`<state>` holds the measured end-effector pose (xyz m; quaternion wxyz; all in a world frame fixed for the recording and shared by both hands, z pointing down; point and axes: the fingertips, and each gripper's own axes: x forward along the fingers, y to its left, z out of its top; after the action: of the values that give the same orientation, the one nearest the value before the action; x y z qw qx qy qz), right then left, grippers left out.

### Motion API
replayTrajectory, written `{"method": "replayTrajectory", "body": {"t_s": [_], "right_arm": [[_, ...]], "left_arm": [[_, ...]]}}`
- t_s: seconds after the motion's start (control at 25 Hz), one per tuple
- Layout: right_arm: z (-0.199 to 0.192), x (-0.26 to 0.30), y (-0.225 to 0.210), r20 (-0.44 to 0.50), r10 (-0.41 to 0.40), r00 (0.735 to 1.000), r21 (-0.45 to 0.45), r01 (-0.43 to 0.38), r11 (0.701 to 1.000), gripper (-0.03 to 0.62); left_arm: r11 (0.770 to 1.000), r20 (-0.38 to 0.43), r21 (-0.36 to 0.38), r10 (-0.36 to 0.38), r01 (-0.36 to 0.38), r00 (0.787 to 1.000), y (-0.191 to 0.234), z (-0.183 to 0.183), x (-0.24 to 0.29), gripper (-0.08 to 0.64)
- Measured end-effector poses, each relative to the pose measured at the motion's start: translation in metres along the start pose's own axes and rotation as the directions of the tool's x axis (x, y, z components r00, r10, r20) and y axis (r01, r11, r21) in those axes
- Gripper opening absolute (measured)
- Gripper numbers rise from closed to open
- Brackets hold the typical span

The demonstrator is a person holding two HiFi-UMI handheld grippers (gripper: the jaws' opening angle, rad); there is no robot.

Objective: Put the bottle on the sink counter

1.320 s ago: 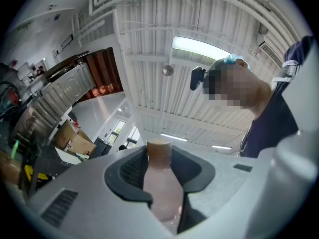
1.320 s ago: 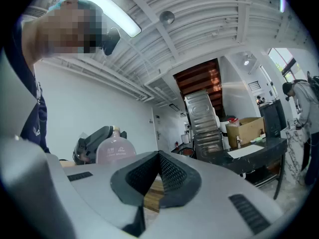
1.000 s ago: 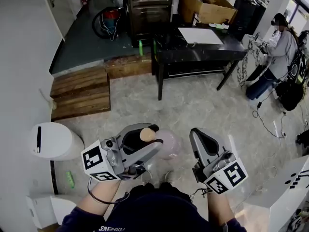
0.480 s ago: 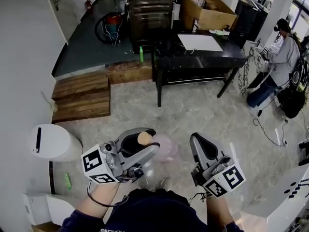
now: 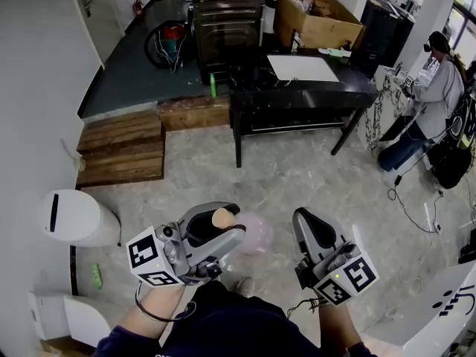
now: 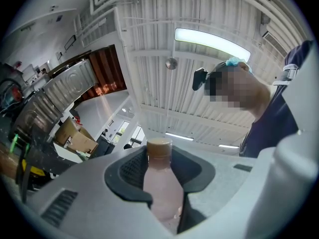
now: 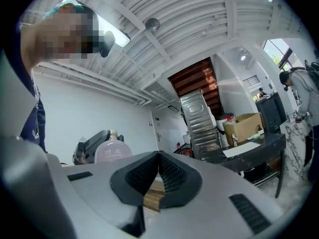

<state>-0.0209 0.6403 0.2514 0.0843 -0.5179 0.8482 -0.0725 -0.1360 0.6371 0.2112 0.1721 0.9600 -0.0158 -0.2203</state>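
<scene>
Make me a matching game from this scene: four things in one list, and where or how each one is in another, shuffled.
1 bottle
2 right gripper
3 cardboard box
4 white bin

A on the black table
B jaws together, empty
C standing on the floor
D between the left gripper's jaws

Pairs: 1-D, 2-B, 3-A, 4-C

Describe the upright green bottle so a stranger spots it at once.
Find the black table. Off its left end, at the edge of the dark raised floor, stands the green bottle. It is slim and upright, unlike the green item lying by the white bin.
</scene>
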Motion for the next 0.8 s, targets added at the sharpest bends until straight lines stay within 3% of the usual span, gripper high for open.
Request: {"method": "replayTrajectory", "body": {"t_s": [0.44,0.8], "right_arm": [[0.001,0.013,-0.038,-0.014,0.012,1.000,0.012,-0.012,1.000,0.025],[-0.007,0.051,-0.067,-0.025,0.016,1.000,0.020,-0.015,1.000,0.025]], "left_arm": [[1.000,-0.001,0.003,0.009,-0.009,1.000,0.031,-0.002,0.027,0.138],[1.000,0.008,-0.004,0.013,-0.013,1.000,0.080,0.002,0.034,0.138]]}}
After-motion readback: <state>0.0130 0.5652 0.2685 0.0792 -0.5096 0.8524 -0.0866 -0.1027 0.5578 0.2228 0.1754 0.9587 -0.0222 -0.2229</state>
